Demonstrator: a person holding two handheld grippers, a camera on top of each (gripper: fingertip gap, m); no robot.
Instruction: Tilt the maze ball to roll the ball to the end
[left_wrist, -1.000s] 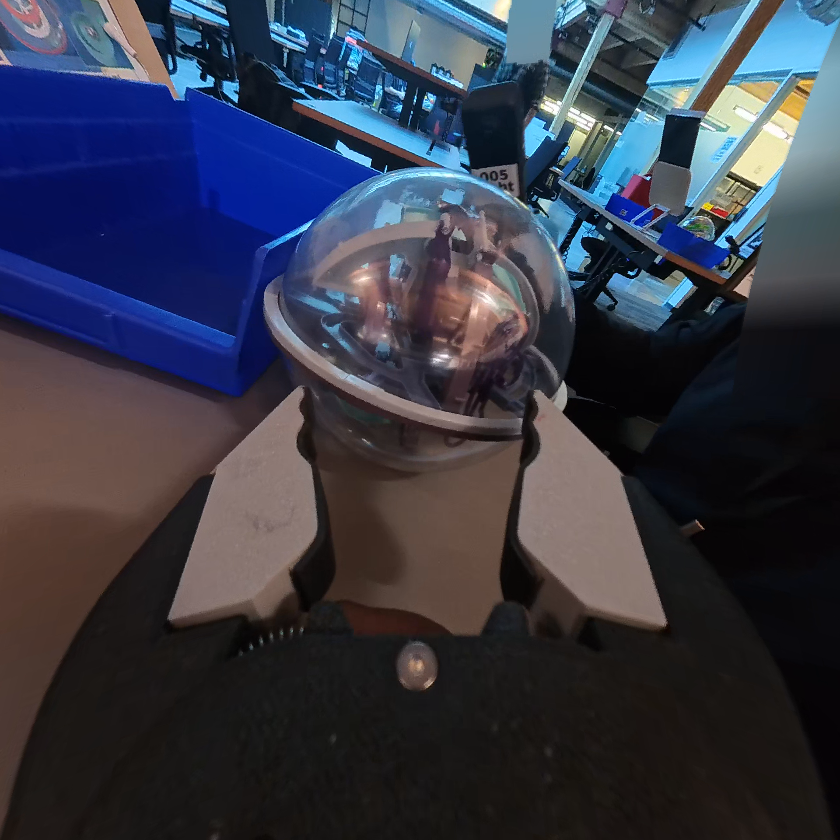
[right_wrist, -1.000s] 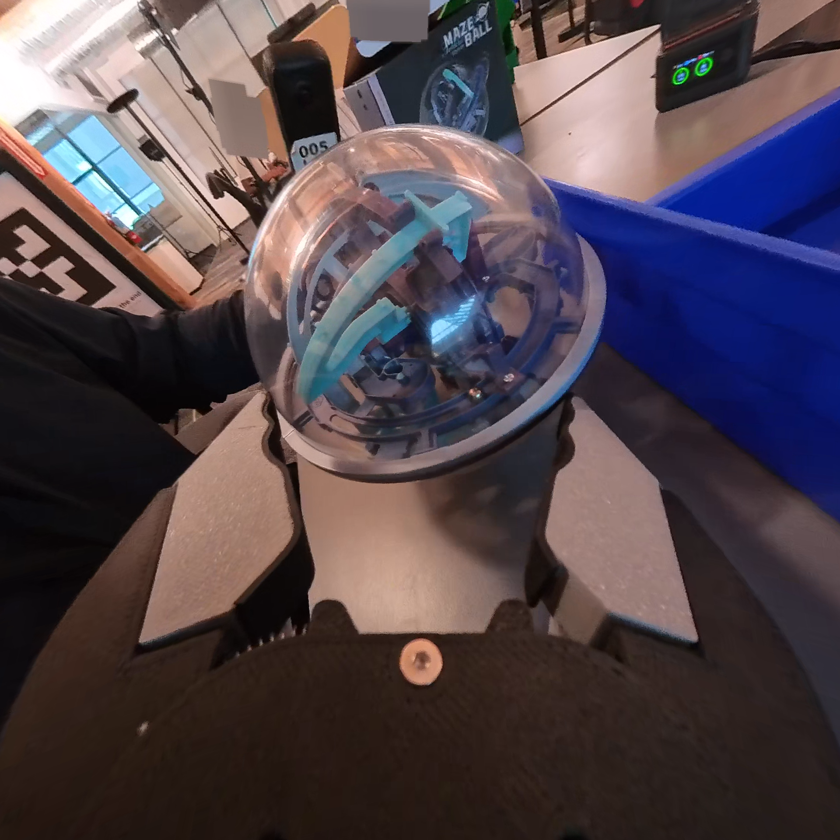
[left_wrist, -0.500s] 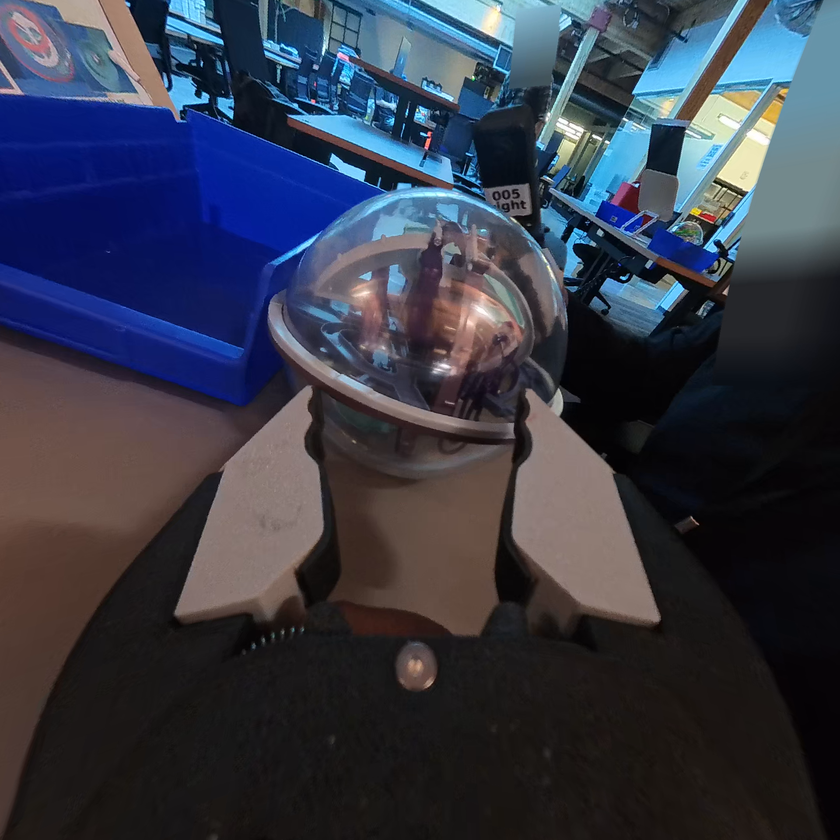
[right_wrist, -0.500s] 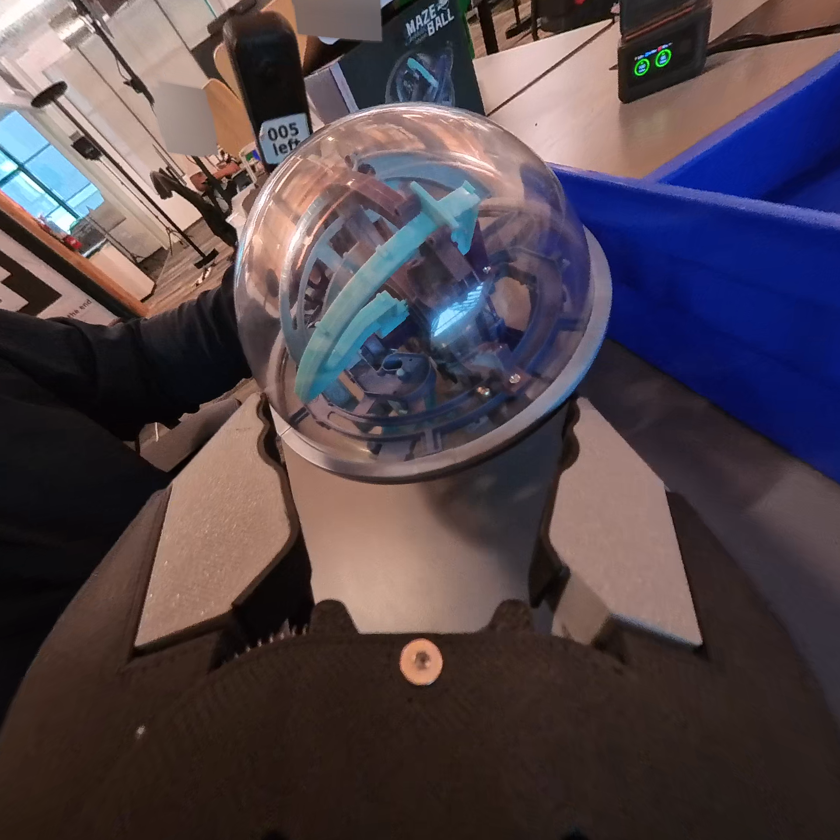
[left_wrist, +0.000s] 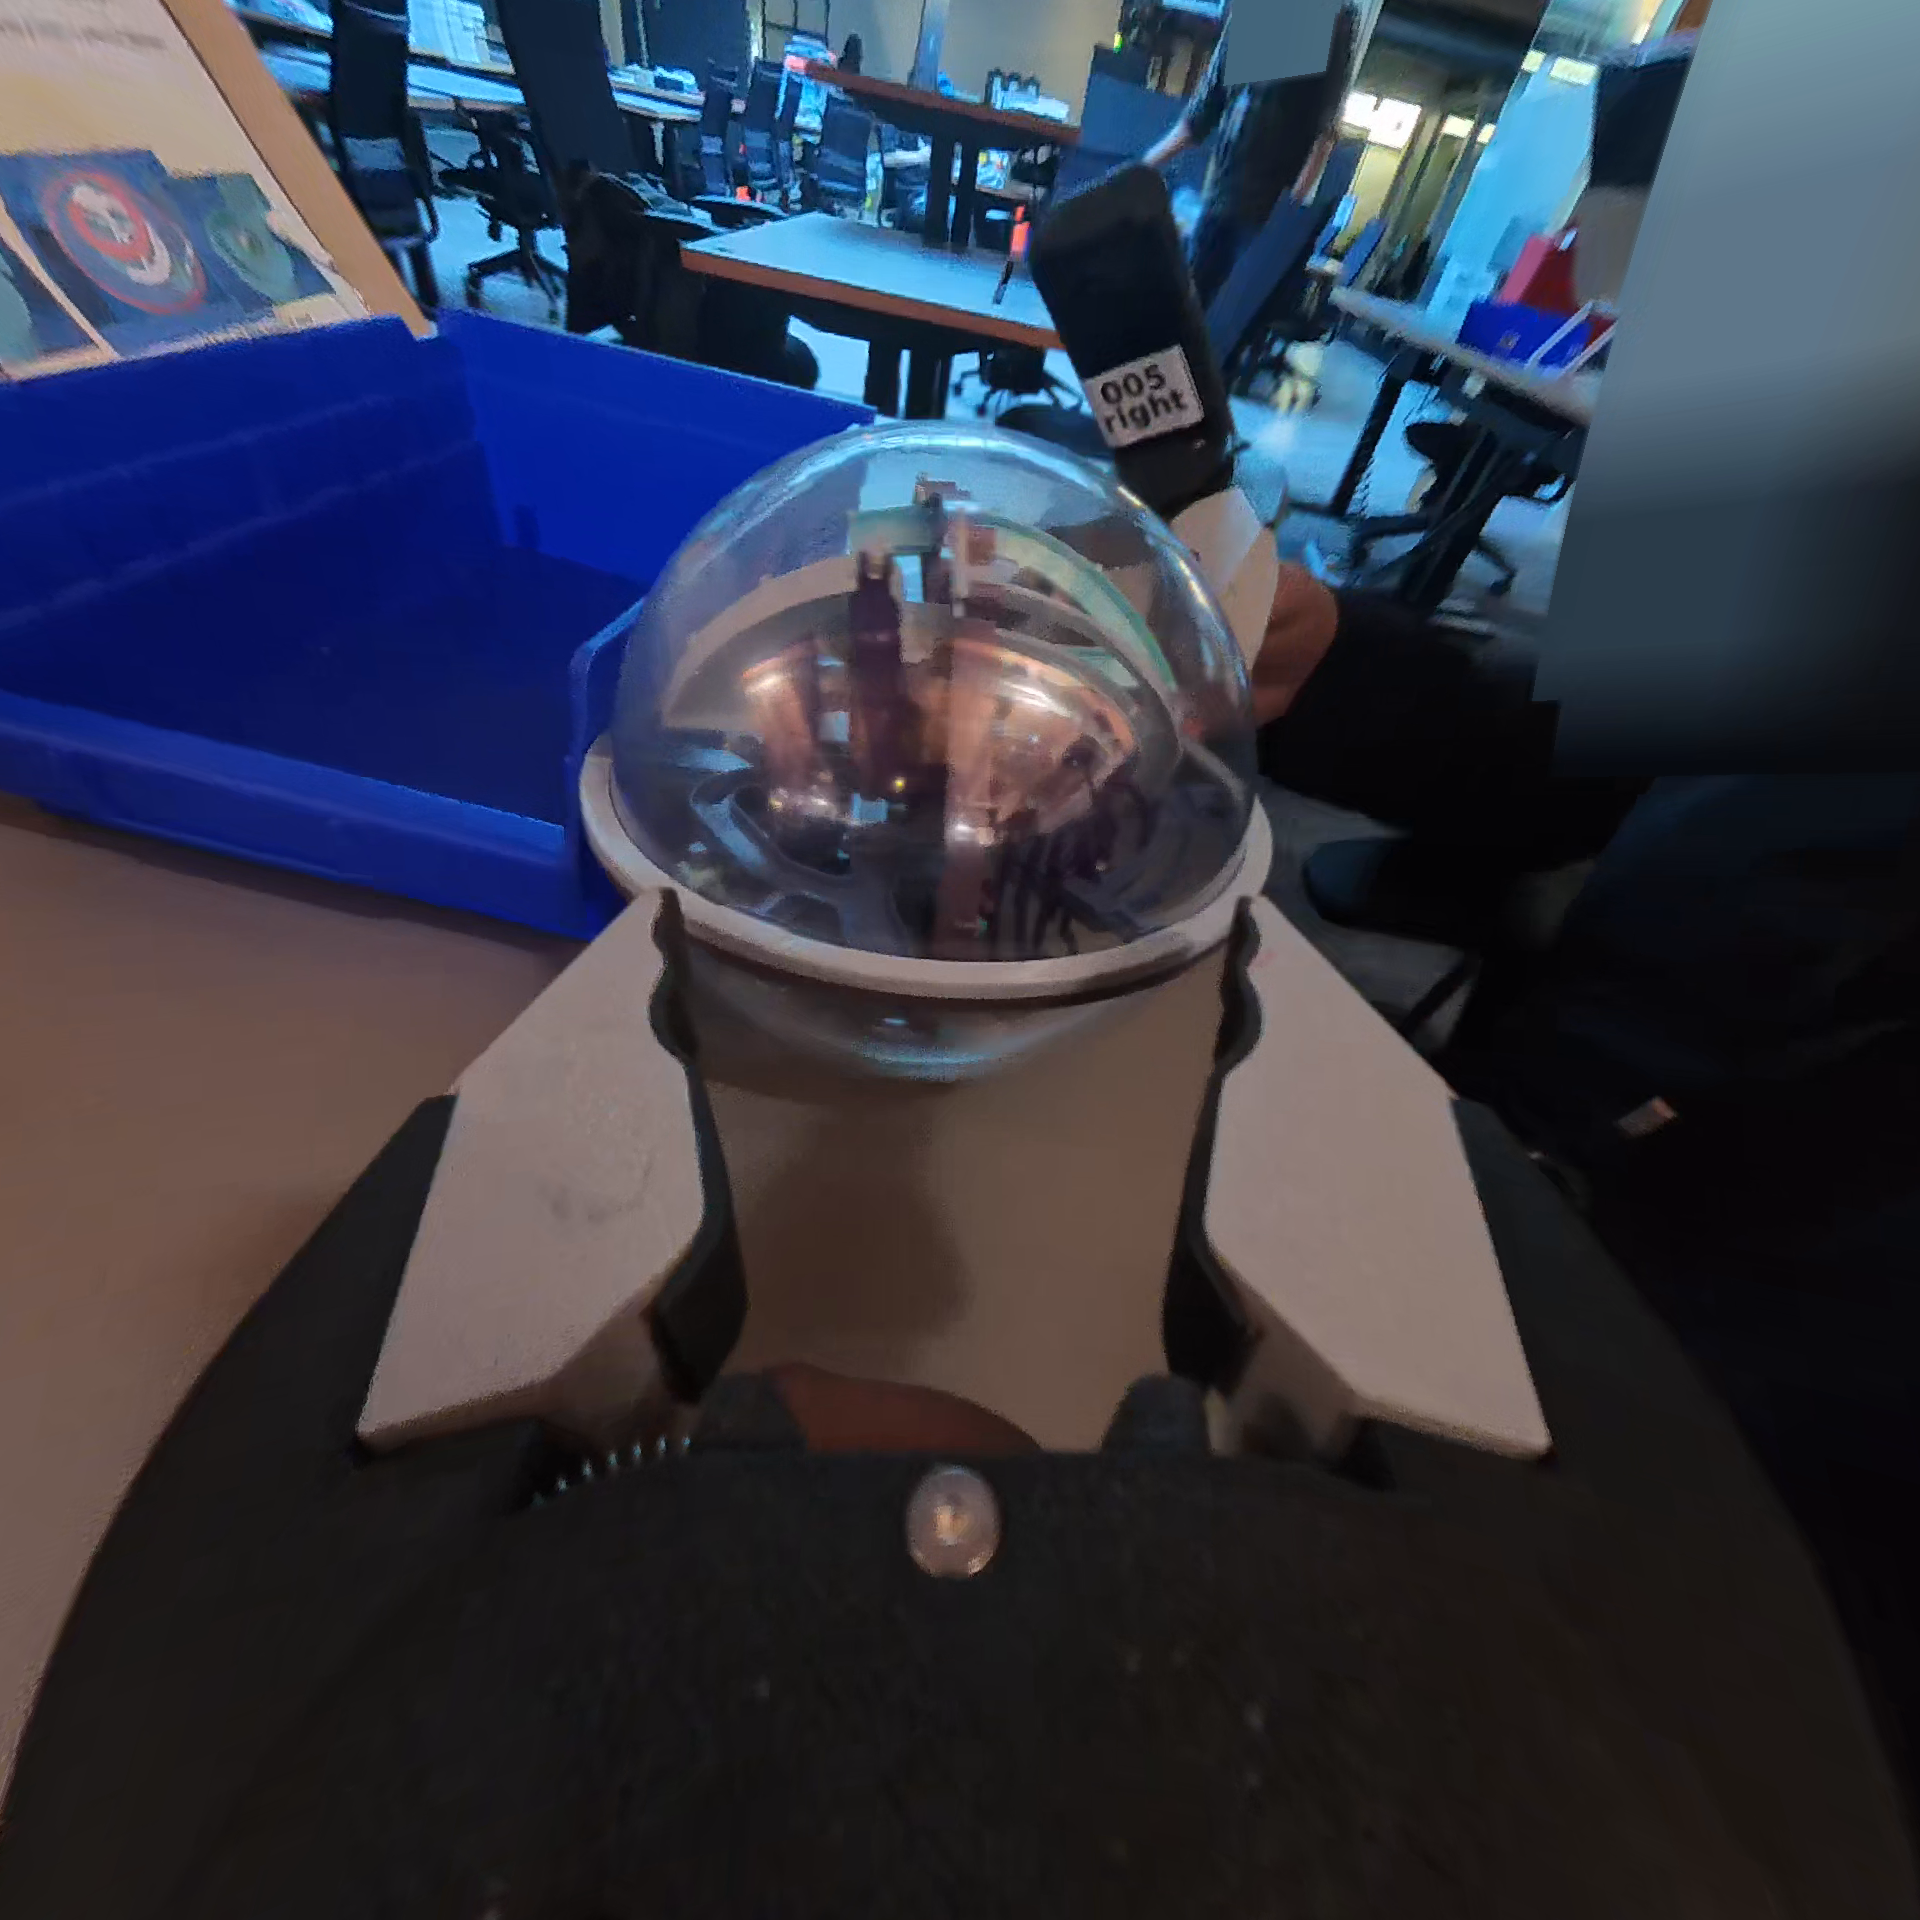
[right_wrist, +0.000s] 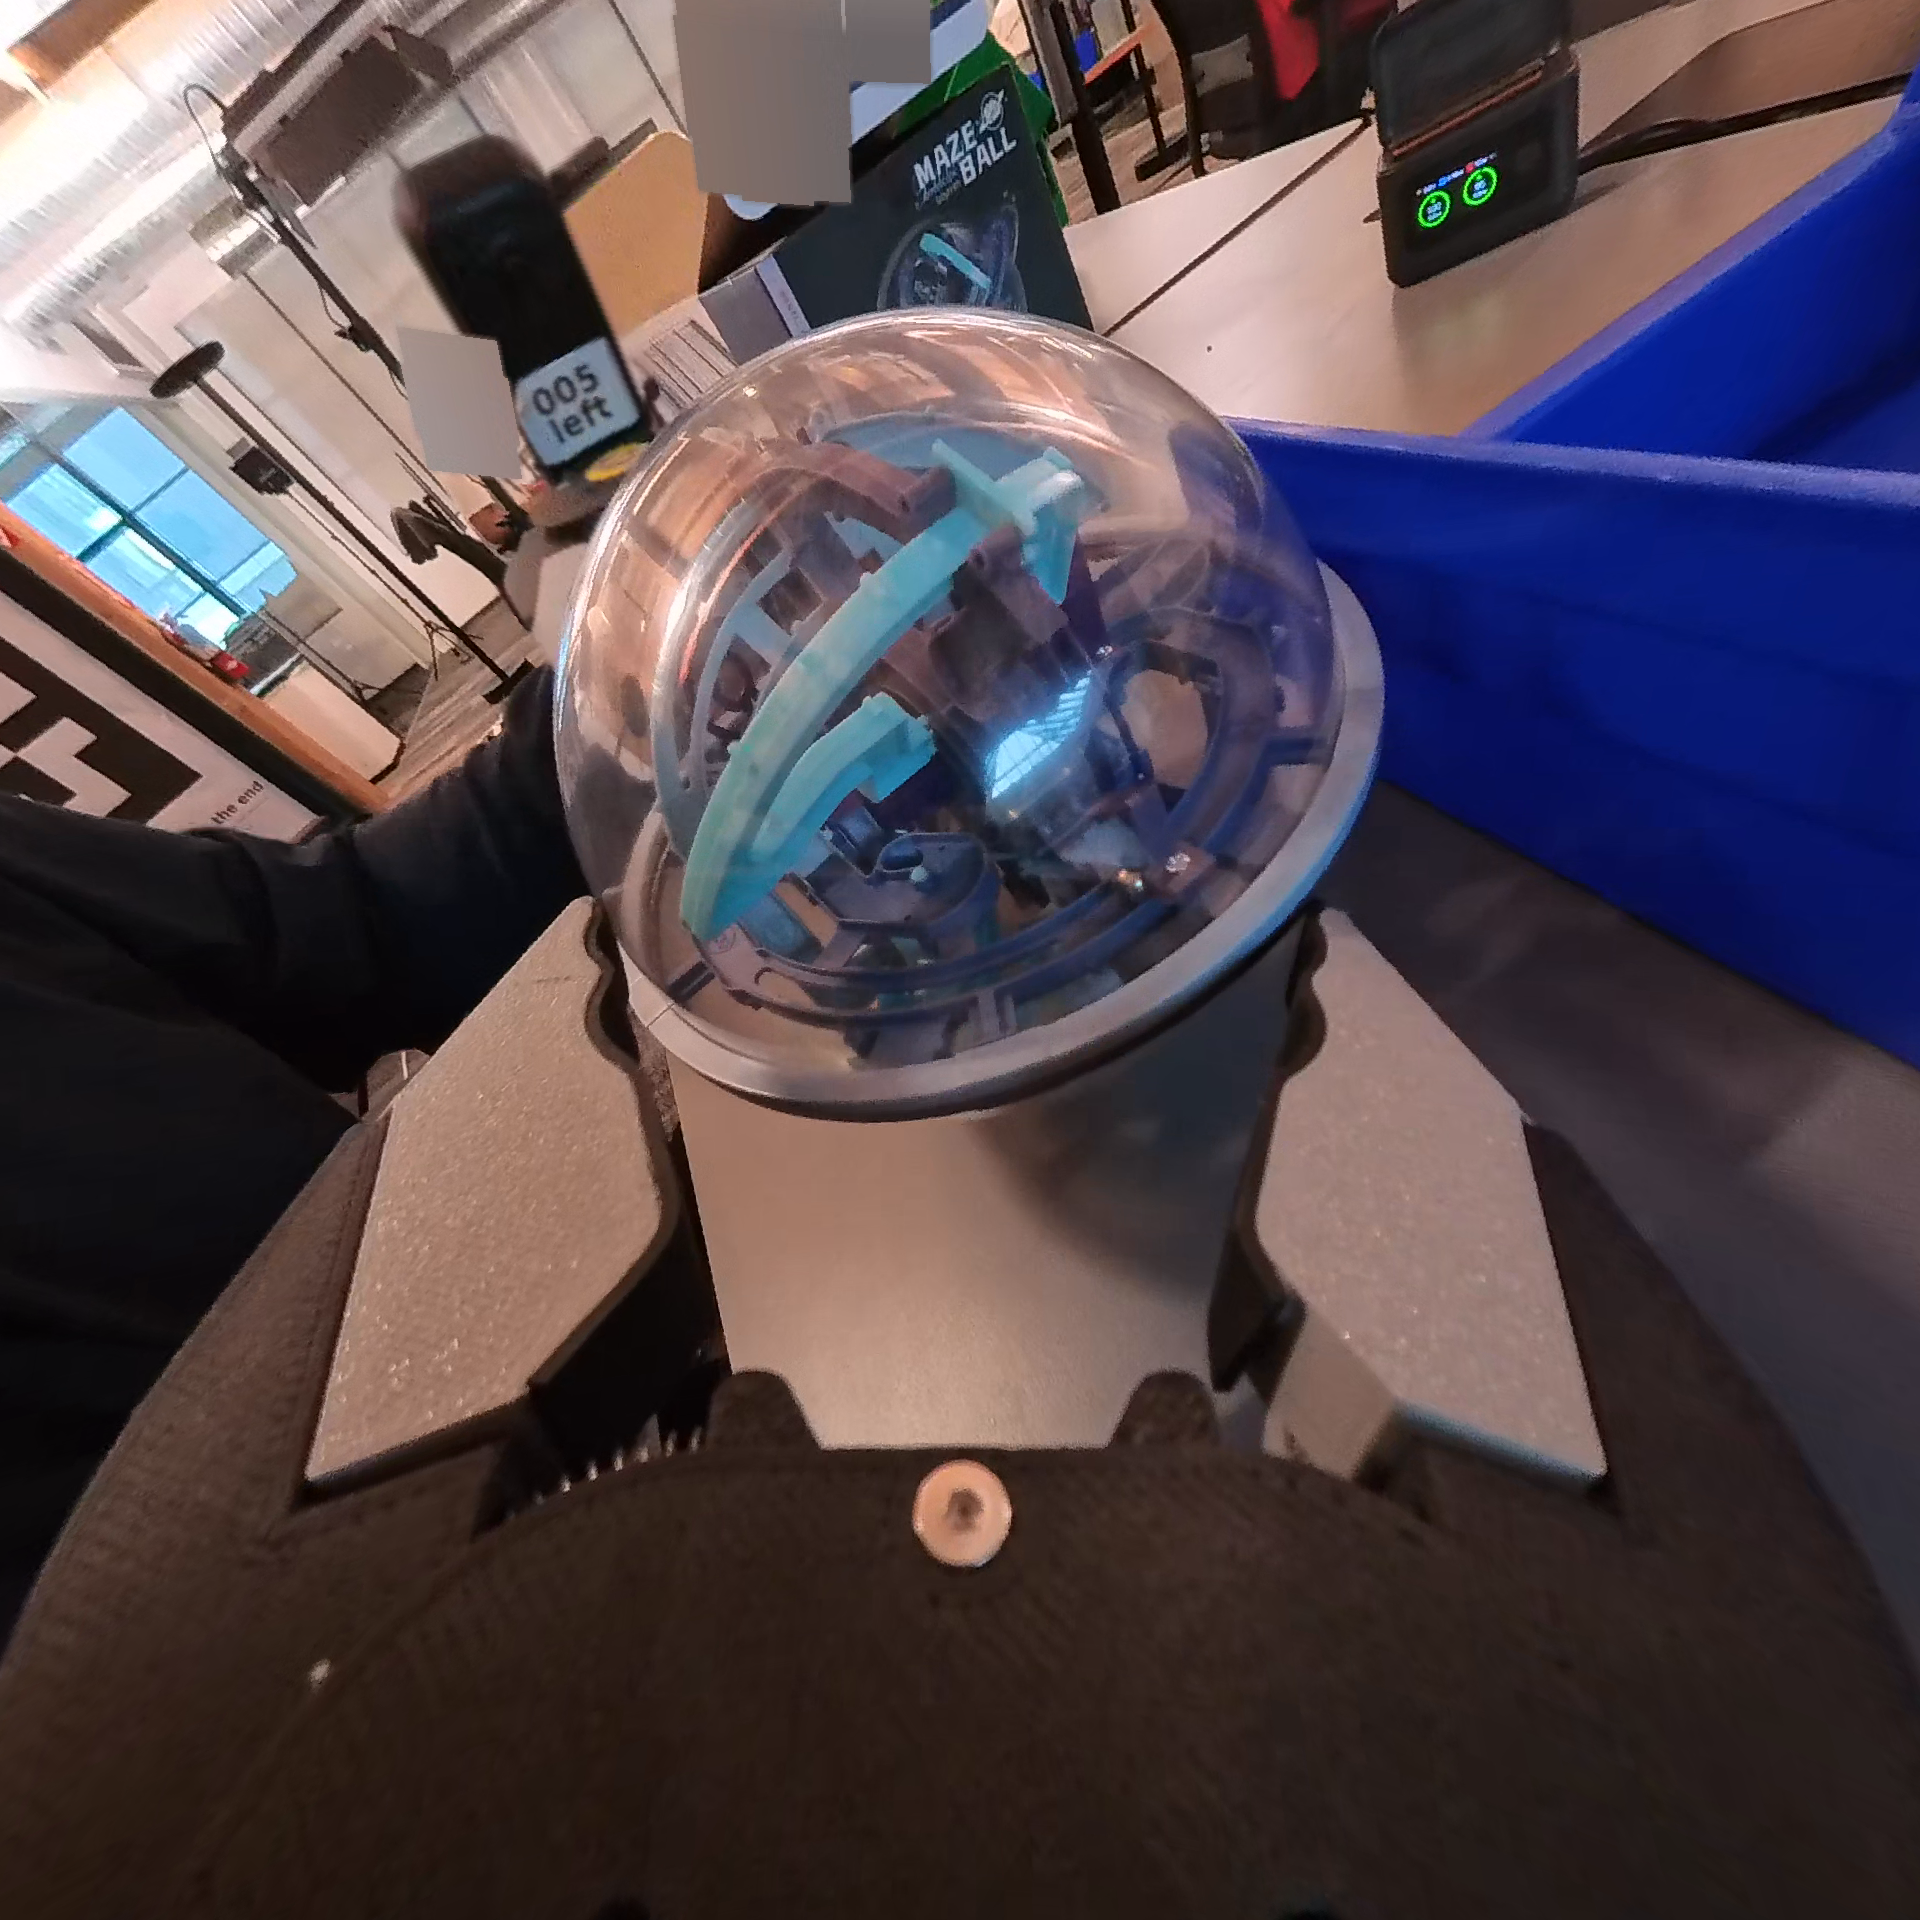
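Note:
The maze ball (left_wrist: 925, 707) is a clear sphere with a grey rim and coloured tracks inside. It is held above the table between both grippers, which grip it from opposite sides. My left gripper (left_wrist: 951, 966) is shut on its lower half at the rim. My right gripper (right_wrist: 956, 987) is shut on the maze ball (right_wrist: 966, 707) the same way, and the rim tilts up to the right in this view. Teal and brown tracks show inside. I cannot pick out the small ball with certainty.
A blue bin (left_wrist: 312, 623) stands on the tan table (left_wrist: 208, 1091) just beyond the ball; it also shows in the right wrist view (right_wrist: 1662, 675). A dark game box (right_wrist: 935, 218) and a black device with green lights (right_wrist: 1475, 145) stand farther back. A person's dark sleeve (right_wrist: 260, 935) is at the left.
Both grippers have turned with the ball still held. Its rim sits more level in the left wrist view. The opposite gripper's body now shows farther out behind the ball.

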